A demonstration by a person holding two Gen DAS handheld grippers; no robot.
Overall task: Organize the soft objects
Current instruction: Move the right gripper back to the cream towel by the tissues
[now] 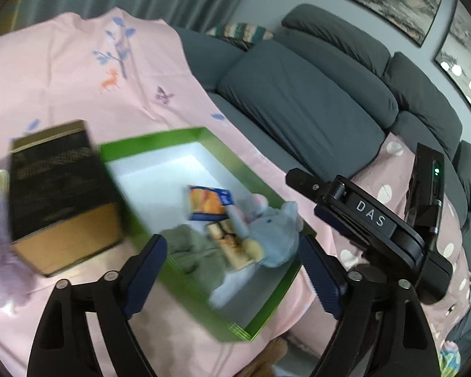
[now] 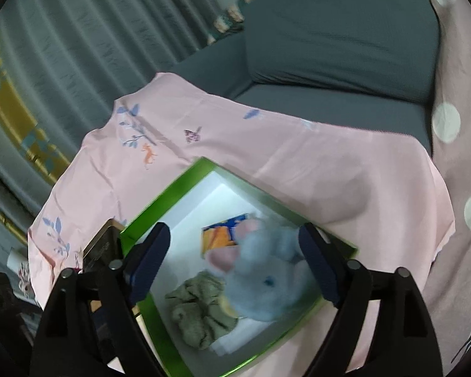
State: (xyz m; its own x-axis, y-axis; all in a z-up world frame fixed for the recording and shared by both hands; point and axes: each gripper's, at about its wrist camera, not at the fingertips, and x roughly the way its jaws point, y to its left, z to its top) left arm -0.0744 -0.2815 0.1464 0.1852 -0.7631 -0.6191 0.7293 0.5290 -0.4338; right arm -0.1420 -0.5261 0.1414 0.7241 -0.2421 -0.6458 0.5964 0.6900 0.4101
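1. Left wrist view: the left gripper (image 1: 232, 270) hangs with its blue-padded fingers spread wide and nothing between them, above the near end of a shallow green cardboard box with a white inside (image 1: 257, 323).
2. In that box lies a blue plush elephant with pink ears (image 1: 274, 235) at the right near side, touching a crumpled grey-green cloth (image 1: 197, 248) to its left.
3. Beside the elephant sits a small orange-and-blue packet (image 1: 208, 202), and a flat printed snack packet (image 1: 232, 245) lies partly under the plush toy.
4. A black-and-gold rectangular box (image 1: 59, 194) stands just left of the green box, on a pink sheet printed with trees and deer (image 1: 88, 72).
5. The right gripper's black body marked "DAS" (image 1: 370, 216) shows to the right, over a grey sofa (image 1: 298, 100); its fingers are out of sight here.
6. Right wrist view: the right gripper (image 2: 234, 267) is likewise wide apart and empty, poised directly above the elephant (image 2: 267, 286).
7. The cloth (image 2: 201, 311) rests against the elephant's left side, and the orange-and-blue packet (image 2: 219, 235) lies behind it, all inside the green box (image 2: 160, 216).
8. The pink sheet (image 2: 298, 157) drapes over the sofa (image 2: 339, 37), before grey curtains (image 2: 78, 31).
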